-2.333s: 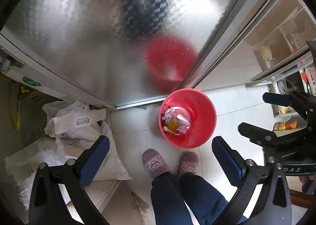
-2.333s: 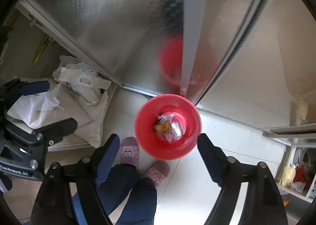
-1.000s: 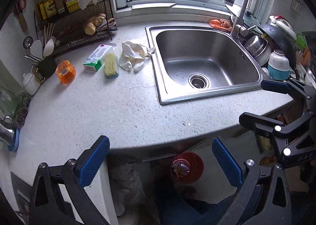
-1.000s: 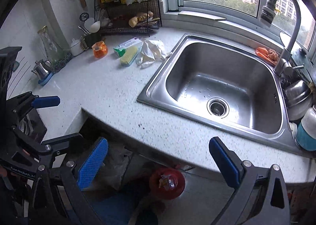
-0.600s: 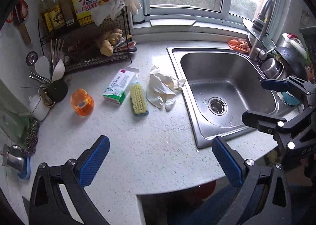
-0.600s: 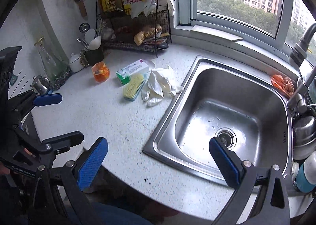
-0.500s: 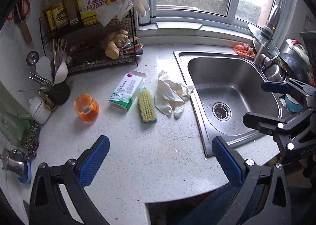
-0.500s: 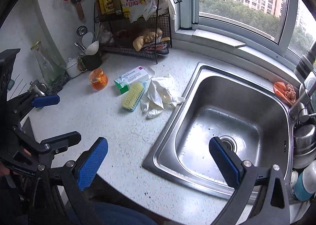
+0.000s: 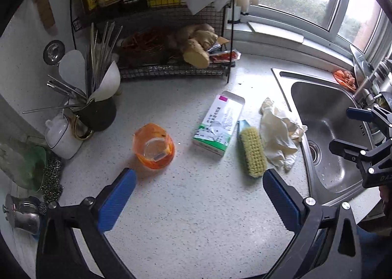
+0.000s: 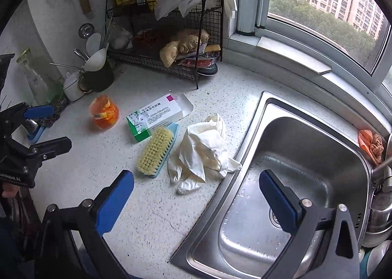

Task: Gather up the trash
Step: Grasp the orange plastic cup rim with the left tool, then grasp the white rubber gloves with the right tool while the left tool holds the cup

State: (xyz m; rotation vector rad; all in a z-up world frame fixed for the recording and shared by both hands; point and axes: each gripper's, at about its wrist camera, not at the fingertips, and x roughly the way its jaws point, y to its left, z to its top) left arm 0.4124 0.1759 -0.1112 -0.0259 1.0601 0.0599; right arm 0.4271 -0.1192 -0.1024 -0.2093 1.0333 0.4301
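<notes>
On the speckled white counter lie an opened white and green medicine box [image 9: 218, 123] [image 10: 156, 115], a crumpled cream rubber glove [image 9: 279, 135] [image 10: 204, 153], and an orange plastic jar [image 9: 153, 146] [image 10: 104, 112]. My left gripper [image 9: 199, 202] is open and empty, hovering above the counter just short of the jar and the box. My right gripper [image 10: 196, 199] is open and empty, above the glove's near end and the sink rim. Each gripper shows at the edge of the other's view.
A yellow scrub brush [image 9: 252, 153] [image 10: 156, 150] lies between box and glove. A steel sink [image 10: 294, 181] is on the right. A black wire rack [image 9: 171, 58] with ginger, bottles and a detergent bag stands at the back. A utensil cup [image 9: 98, 110] and white pot [image 9: 62, 138] stand at left.
Both grippers rose from above the red trash bin on the floor to the counter and moved in closer to the box, brush and glove. Both stayed open.
</notes>
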